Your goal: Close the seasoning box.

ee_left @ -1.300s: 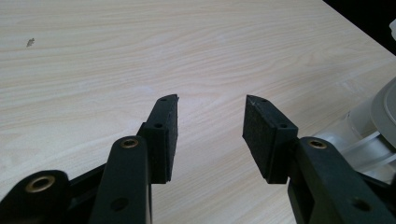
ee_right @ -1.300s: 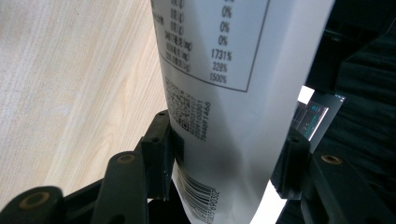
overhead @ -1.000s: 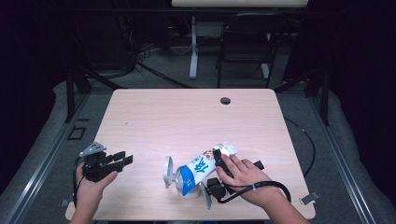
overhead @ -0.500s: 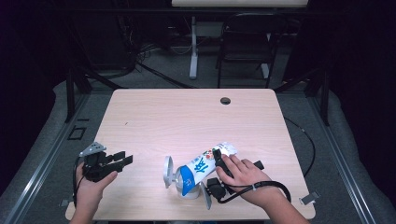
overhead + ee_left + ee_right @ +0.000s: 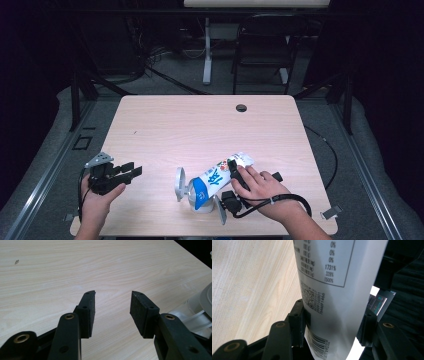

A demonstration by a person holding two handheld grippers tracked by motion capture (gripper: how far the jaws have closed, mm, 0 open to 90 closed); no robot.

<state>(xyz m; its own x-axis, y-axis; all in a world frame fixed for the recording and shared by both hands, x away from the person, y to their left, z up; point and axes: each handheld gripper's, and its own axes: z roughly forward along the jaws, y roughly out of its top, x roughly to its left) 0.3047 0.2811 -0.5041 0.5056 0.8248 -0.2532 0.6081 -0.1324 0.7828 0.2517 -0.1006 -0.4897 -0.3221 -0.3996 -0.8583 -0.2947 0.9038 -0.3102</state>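
From the high view, I saw the wooden bench (image 5: 200, 130) with a small dark hole (image 5: 241, 108) near its far edge. At the near left corner, the left hand (image 5: 95, 200) held the left claw (image 5: 131, 172) just above the surface, and its two jaws pointed toward the middle of the bench with a gap between them. At the near right, the right hand (image 5: 260, 187) lay over the right claw (image 5: 235, 170), which pinched a white and blue pouch (image 5: 212, 181). The pouch lay tilted on the bench, with its grey round end (image 5: 180, 184) toward the left claw, well apart from it.

Along the left gripper view, I saw the left claw (image 5: 112, 307) spread, with only bare wood between its pads. The pouch end (image 5: 200, 305) appeared at the right edge.

Along the right gripper view, the right claw (image 5: 332, 325) pressed on both sides of the pouch (image 5: 332, 285). Its white back carried a printed table, a small code square and a barcode. The bench (image 5: 249, 285) lay on the left side of it.
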